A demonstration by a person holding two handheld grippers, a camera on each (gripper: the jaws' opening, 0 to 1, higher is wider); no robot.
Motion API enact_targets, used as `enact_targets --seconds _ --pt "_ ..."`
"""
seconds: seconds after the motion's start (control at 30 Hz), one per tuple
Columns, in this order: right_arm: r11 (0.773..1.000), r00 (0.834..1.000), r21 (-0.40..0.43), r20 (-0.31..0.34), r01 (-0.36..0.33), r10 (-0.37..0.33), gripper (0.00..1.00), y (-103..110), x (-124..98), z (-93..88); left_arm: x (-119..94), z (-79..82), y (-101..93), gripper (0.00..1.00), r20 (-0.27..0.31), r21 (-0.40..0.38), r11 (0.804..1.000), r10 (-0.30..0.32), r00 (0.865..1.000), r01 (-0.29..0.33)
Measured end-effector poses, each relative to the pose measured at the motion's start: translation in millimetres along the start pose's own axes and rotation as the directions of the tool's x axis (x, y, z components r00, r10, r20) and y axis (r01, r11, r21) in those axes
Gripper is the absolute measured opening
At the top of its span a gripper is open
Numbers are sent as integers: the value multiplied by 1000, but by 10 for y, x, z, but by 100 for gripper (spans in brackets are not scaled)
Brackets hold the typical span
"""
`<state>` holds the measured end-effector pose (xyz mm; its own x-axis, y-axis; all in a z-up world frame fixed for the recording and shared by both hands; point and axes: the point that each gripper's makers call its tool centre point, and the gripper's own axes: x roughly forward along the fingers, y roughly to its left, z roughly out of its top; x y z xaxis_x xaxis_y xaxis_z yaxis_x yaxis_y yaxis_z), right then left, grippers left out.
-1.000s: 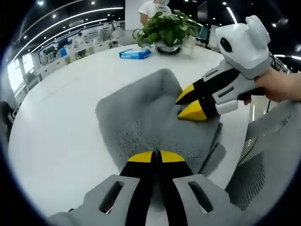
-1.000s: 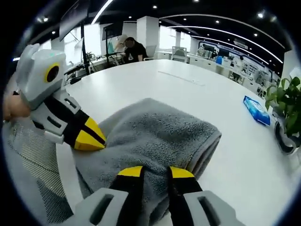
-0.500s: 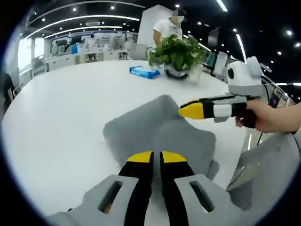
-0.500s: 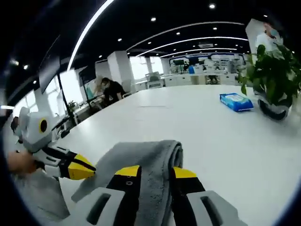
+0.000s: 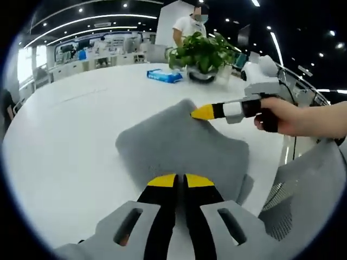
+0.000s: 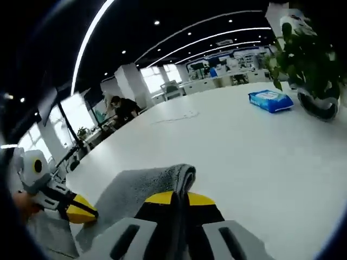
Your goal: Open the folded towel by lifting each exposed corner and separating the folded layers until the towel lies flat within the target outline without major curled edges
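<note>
The grey towel lies on the white worktop directly ahead of the left gripper, whose yellow-tipped jaws are pressed together over the near edge of the cloth; whether a layer is actually pinched between them is hard to tell, since the tips hide the seam. The right gripper is clenched on a raised fold of the towel, which humps up between its jaws, and in the left gripper view it sits at the far side of the cloth, gripping that edge. The step in hand looks like separating the layers. To do it well, the right gripper should carry only the top layer up and away from the left one, slowly, while the left one keeps the lower layer anchored. A plant and a blue packet sit well beyond the towel.
</note>
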<state>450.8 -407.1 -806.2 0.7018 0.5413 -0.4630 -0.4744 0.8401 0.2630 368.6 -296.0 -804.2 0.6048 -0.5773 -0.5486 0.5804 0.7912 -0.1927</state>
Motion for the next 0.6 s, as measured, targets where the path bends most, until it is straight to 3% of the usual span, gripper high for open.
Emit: enact_targets --seconds 0.03,0.07,0.1,0.13,0.17,0.2,0.3,0.33,0.4,0.47,0.53,0.6 --pt "993 1000 -116 4 24 -24 3 33 -34 47 -5 45 8 4 21 -17 1000 -1 1000 1" --pt "971 999 -236 8 42 -41 3 87 -60 88 -18 98 5 4 41 -29 1000 -4 999 5" --pt "944 999 -325 15 52 -50 2 144 -79 119 -32 161 -9 4 72 -51 999 -9 997 12" --pt "902 998 -429 17 59 -58 2 217 -99 147 -47 225 -18 4 101 -71 997 -15 995 23" --pt "850 998 -523 21 65 -64 2 275 -112 170 -61 274 -23 5 122 -91 995 -20 992 31" --pt "770 997 -635 33 69 -63 2 392 -130 212 -80 356 -17 6 150 -121 992 -26 988 44" --pt "622 997 -780 64 70 -31 2 641 -156 279 -124 638 19 7 240 -239 968 -19 971 78" --pt "517 997 -852 79 78 -20 2 733 -174 322 -126 674 25 7 236 -251 965 -18 972 79" --pt "426 996 -901 89 78 6 2 876 -201 342 -147 783 28 8 248 -248 966 -16 969 79" --pt "389 996 -919 84 72 15 2 937 -217 330 -164 871 40 11 275 -272 959 -6 962 84" --pt "337 996 -939 82 71 19 2 991 -241 320 -169 885 29 20 264 -313 944 -16 964 101" --pt "285 997 -956 75 63 33 2 1030 -251 316 -176 875 27 24 257 -317 942 -23 966 107"
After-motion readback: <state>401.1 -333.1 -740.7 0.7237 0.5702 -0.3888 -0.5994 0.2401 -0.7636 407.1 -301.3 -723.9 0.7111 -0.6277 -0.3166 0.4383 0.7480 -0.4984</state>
